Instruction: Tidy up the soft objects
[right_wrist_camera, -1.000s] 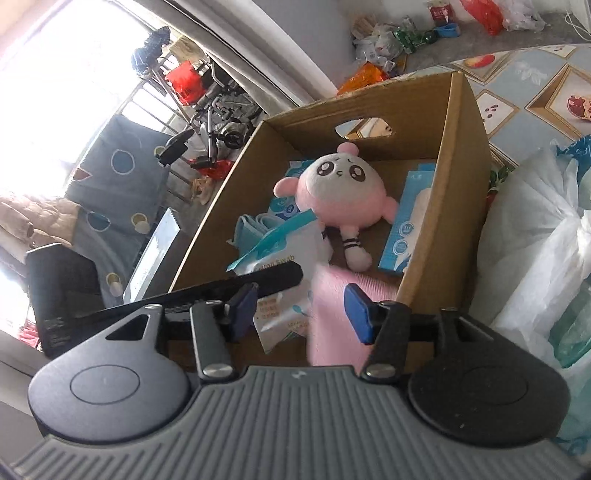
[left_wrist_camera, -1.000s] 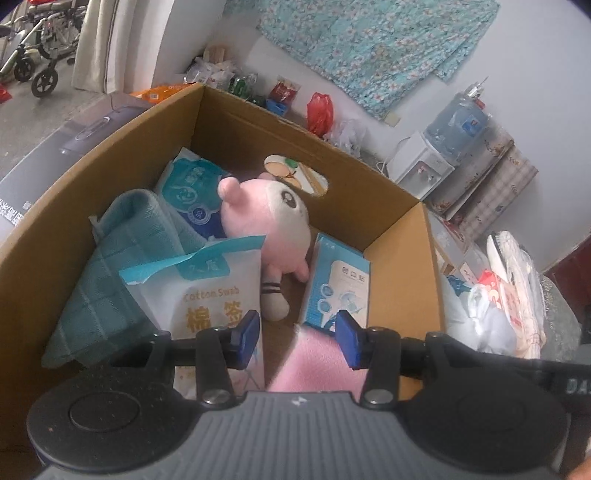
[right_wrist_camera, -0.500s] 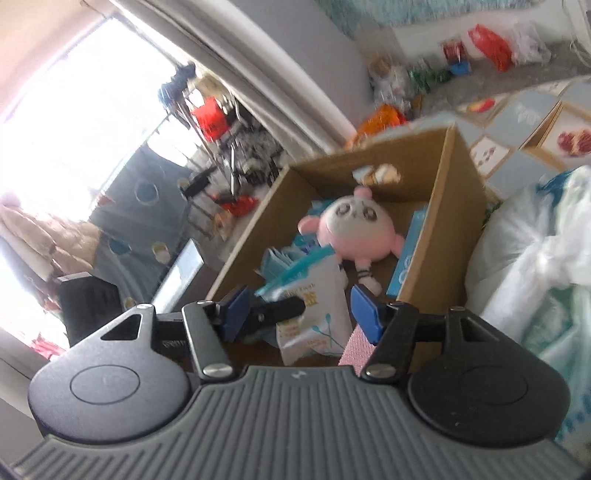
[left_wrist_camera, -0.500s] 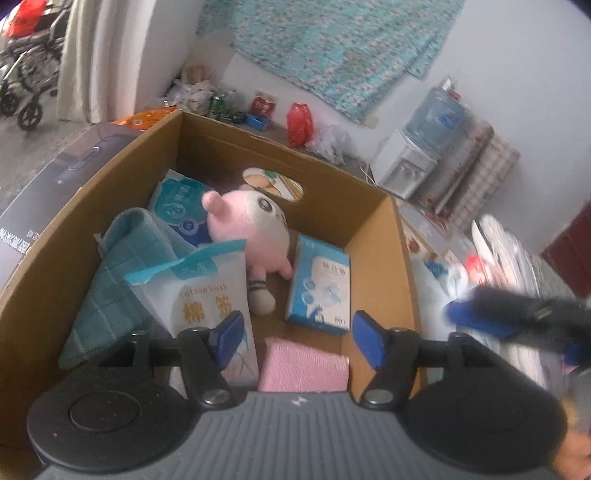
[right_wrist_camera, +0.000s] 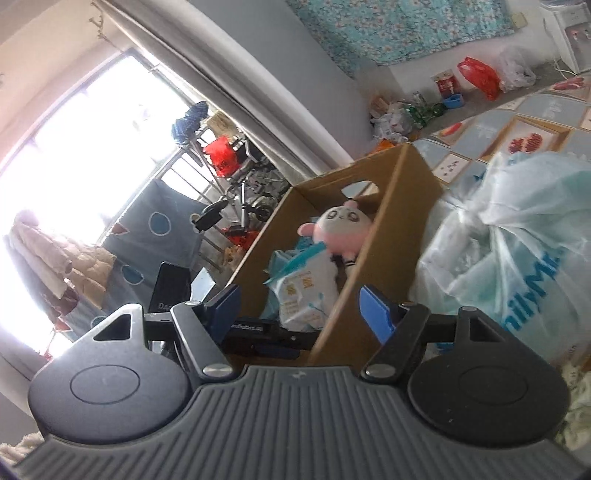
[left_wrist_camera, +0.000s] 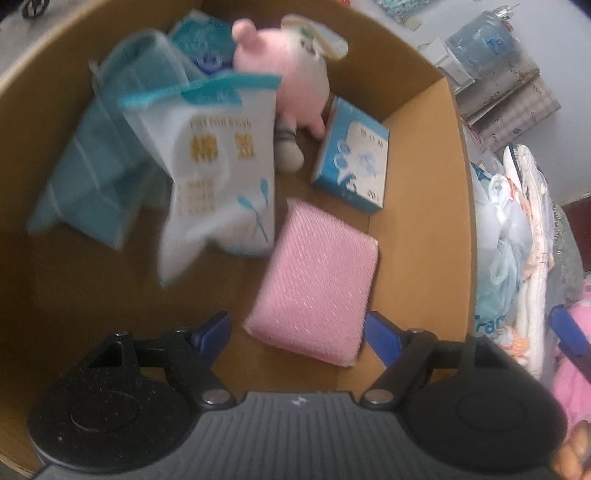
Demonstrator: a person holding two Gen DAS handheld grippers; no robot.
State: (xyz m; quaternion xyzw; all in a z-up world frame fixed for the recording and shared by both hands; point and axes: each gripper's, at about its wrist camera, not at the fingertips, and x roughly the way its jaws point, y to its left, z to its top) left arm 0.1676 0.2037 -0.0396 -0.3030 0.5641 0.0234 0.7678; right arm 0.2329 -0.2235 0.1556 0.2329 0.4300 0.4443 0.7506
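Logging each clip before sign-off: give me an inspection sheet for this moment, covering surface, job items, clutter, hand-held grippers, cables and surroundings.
Surface: cardboard box, brown floor partly bare.
Job's things: pink sponge pad flat on the box floor; cotton swab pack leaning on teal towel; pink plush toy; blue box.
Clutter: plastic bags beside the box.
Grippers: left hand-held gripper open above the pad, jaws just opened, not touching it; right hand-held gripper open, jaws just opened, nothing between them.
Cables: nothing seen.
Surroundings: floral cloth on the wall, bright window.
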